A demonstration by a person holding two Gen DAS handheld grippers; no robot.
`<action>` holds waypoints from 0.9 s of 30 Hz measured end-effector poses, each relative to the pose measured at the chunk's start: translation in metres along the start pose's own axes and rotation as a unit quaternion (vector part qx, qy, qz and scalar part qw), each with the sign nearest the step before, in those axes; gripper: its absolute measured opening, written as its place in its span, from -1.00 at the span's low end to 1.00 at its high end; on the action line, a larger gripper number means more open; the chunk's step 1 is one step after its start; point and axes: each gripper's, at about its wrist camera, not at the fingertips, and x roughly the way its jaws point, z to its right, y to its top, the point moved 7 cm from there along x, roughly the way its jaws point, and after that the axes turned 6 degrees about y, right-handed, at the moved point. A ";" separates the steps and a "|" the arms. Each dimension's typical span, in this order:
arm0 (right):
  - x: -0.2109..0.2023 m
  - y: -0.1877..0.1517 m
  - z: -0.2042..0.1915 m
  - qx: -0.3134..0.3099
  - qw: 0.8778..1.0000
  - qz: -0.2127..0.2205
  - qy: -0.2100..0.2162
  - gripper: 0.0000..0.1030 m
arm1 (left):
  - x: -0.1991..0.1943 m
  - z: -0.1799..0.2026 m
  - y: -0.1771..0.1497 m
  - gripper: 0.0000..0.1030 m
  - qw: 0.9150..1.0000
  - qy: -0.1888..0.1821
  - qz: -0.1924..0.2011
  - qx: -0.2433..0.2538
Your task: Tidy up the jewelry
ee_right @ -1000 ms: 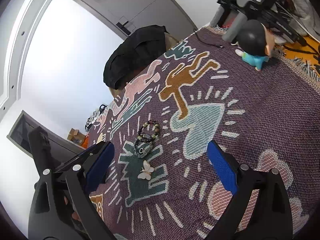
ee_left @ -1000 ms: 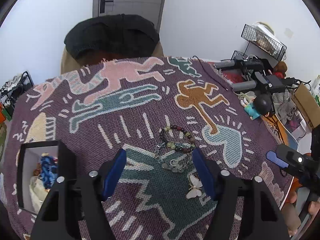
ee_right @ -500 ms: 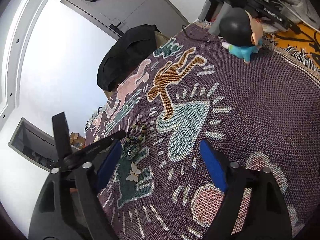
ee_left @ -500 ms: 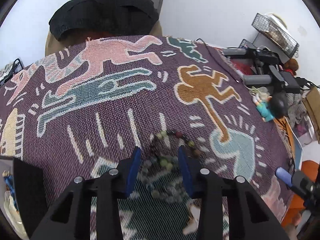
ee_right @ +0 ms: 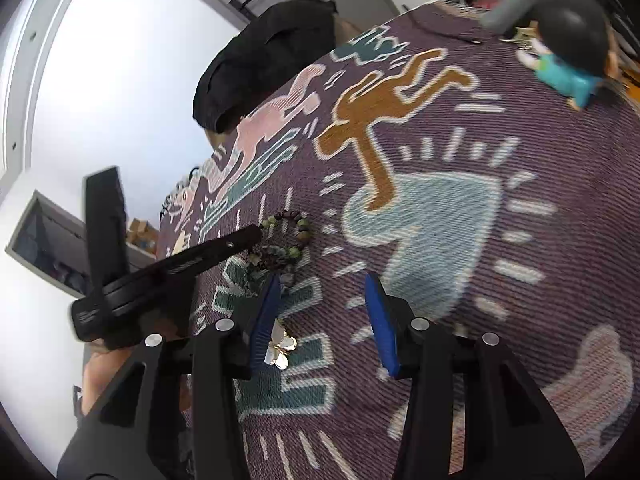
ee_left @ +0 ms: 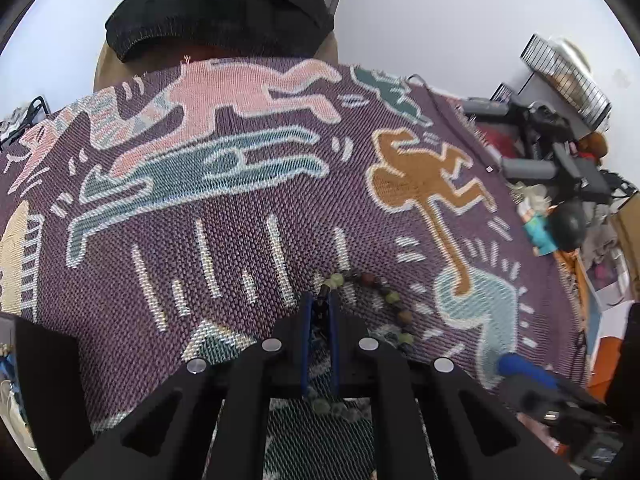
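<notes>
A bracelet of dark, green and brown beads (ee_left: pixel 382 290) lies on the patterned purple blanket (ee_left: pixel 240 248). My left gripper (ee_left: pixel 319 306) is shut on the left side of this bead bracelet, low on the blanket. More beaded strands (ee_right: pixel 276 256) lie bunched beside it. The left gripper (ee_right: pixel 248 238) shows in the right wrist view as a black bar reaching the beads. A cream butterfly clip (ee_right: pixel 281 348) lies by my right gripper's left fingertip. My right gripper (ee_right: pixel 320 288) is open and empty, just right of the beads.
A black cushion on a chair (ee_left: pixel 220 4) stands beyond the far edge. A doll with black hair and teal clothes (ee_right: pixel 568 52) lies at the right. Black gear and a wire basket (ee_left: pixel 564 76) crowd the right side. A box (ee_left: pixel 8 368) shows at the lower left.
My left gripper moved forward and down onto the beads and closed from wide open to shut on the bracelet. My right gripper moved closer to the jewelry and narrowed somewhat.
</notes>
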 end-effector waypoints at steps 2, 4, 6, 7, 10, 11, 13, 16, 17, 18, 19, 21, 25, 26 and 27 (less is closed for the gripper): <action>0.007 0.001 -0.005 -0.004 1.000 -0.006 -0.003 -0.13 | -0.012 -0.001 0.003 -0.89 1.000 -0.006 0.014 -0.001; 0.013 0.001 -0.011 -0.012 1.000 -0.010 -0.007 -0.18 | -0.024 -0.002 0.007 -0.89 1.000 -0.013 0.026 -0.005; 0.018 0.002 -0.016 -0.025 0.999 -0.015 -0.014 -0.33 | -0.039 -0.001 0.012 -0.89 0.999 -0.020 0.040 -0.004; 0.022 0.002 -0.020 -0.034 0.999 -0.019 -0.021 -0.35 | -0.045 -0.002 0.014 -0.89 0.999 -0.022 0.046 -0.004; 0.036 0.002 -0.031 -0.066 0.996 -0.033 -0.044 -0.37 | -0.065 -0.005 0.019 -0.89 0.998 -0.027 0.062 -0.006; 0.041 0.002 -0.034 -0.074 0.995 -0.035 -0.053 -0.37 | -0.073 -0.007 0.019 -0.89 0.997 -0.027 0.068 -0.007; 0.050 0.003 -0.041 -0.092 0.993 -0.042 -0.066 -0.37 | -0.082 -0.012 0.019 -0.89 0.997 -0.027 0.075 -0.008; 0.062 0.002 -0.048 -0.119 0.987 -0.055 -0.088 -0.37 | -0.096 -0.022 0.018 -0.89 0.996 -0.025 0.083 -0.011; 0.067 0.002 -0.049 -0.127 0.985 -0.059 -0.097 -0.40 | -0.102 -0.026 0.018 -0.89 0.996 -0.024 0.087 -0.013; 0.071 0.001 -0.049 -0.136 0.982 -0.062 -0.113 -0.47 | -0.107 -0.031 0.018 -0.89 0.995 -0.023 0.091 -0.014; 0.075 0.001 -0.049 -0.143 0.980 -0.063 -0.126 -0.47 | -0.111 -0.035 0.018 -0.89 0.995 -0.022 0.093 -0.015; 0.080 0.000 -0.049 -0.155 0.975 -0.066 -0.146 -0.51 | -0.124 -0.045 0.017 -0.89 0.995 -0.019 0.100 -0.019; 0.094 -0.001 -0.048 -0.181 0.963 -0.081 -0.182 -0.66 | -0.150 -0.067 0.018 -0.89 0.993 -0.006 0.115 -0.028; 0.094 0.000 -0.047 -0.183 0.960 -0.080 -0.196 -0.78 | -0.160 -0.073 0.018 -0.89 0.992 -0.002 0.121 -0.029; 0.094 0.001 -0.046 -0.178 0.961 -0.079 -0.198 -0.79 | -0.165 -0.077 0.017 -0.89 0.992 0.000 0.124 -0.031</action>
